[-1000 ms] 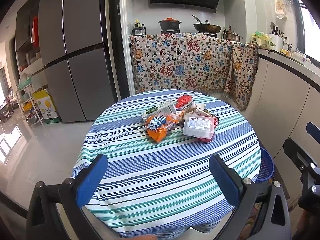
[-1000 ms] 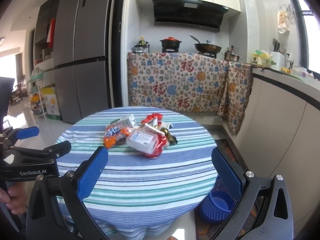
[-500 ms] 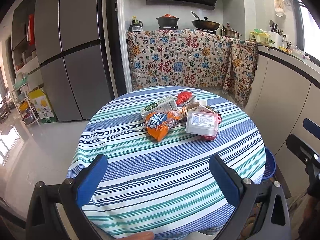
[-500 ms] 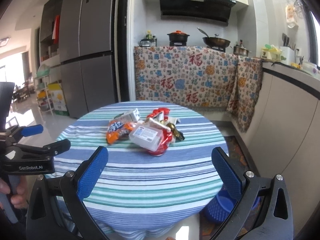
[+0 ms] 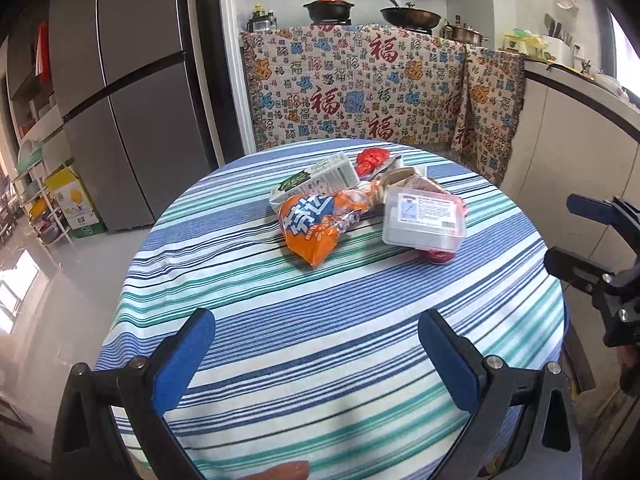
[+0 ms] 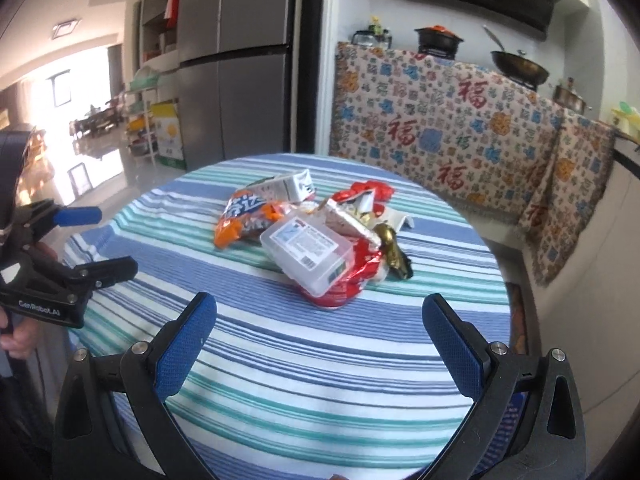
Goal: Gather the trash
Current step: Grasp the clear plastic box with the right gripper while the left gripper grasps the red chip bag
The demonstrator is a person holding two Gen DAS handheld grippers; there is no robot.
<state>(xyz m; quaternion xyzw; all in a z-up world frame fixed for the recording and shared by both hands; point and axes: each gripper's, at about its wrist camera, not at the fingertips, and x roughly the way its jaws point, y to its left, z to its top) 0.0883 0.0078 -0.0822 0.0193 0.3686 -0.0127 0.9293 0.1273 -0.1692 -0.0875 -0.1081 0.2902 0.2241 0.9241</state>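
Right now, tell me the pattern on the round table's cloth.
The round table's cloth has blue, teal and white stripes with thin dark lines, clearest in the left wrist view.

On the round table with the striped cloth (image 5: 320, 344) a heap of trash is gathered toward the far side. The orange snack bag (image 5: 310, 226) lies left of the clear plastic lidded box (image 5: 424, 224), the white carton (image 5: 316, 180) behind them.

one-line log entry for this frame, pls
phase: approach | left gripper: open, empty | right gripper: open, empty | trash pile: mid-table, untouched | nearest right: clear plastic box | striped tablecloth
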